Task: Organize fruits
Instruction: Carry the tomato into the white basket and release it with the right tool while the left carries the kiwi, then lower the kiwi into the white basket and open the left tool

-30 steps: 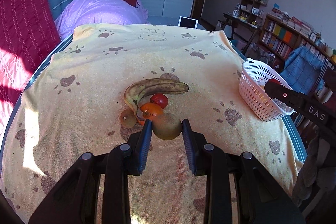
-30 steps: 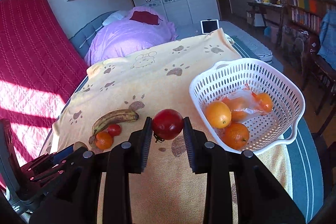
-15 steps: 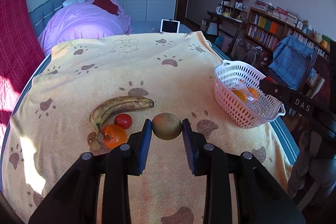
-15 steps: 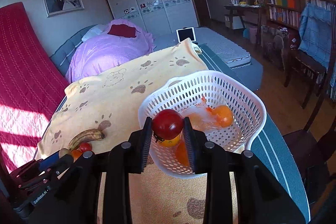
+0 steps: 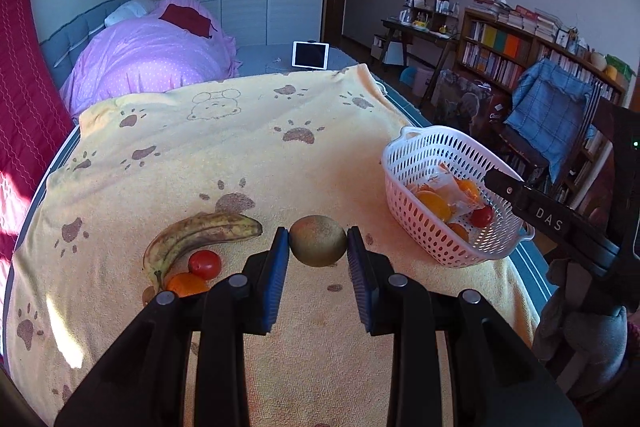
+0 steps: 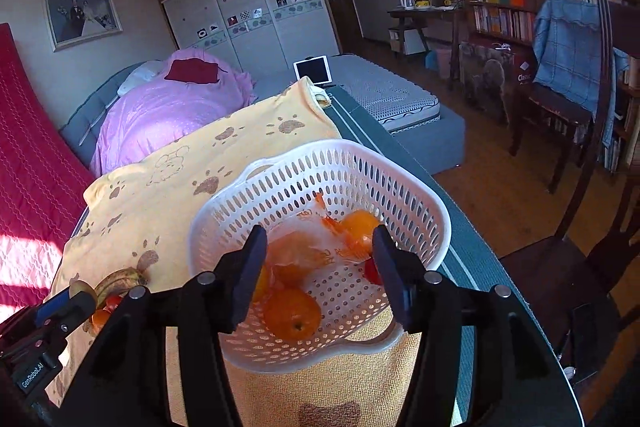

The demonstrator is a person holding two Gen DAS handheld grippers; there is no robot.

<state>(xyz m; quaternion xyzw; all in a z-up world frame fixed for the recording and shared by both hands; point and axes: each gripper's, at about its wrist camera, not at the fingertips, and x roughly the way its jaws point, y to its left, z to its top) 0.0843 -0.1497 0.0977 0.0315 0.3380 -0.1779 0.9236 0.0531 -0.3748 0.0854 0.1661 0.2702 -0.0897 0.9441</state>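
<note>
R gripper (image 6: 318, 267) jaws are opening w/ nothing between them, hanging over the white basket (image 6: 424, 203); oranges (image 6: 292, 313) & a red fruit (image 6: 372, 271) are sitting just below. L gripper (image 5: 318, 247) jaws are gripping a brown-green fruit (image 5: 317, 241); bare yellow blanket (image 5: 240, 147) ahead is lying open, banana (image 5: 200, 237) & small fruits crowding left.

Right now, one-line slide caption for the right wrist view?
Right gripper opening over the white basket, nothing between its fingers; oranges and a red fruit lie inside.
</note>
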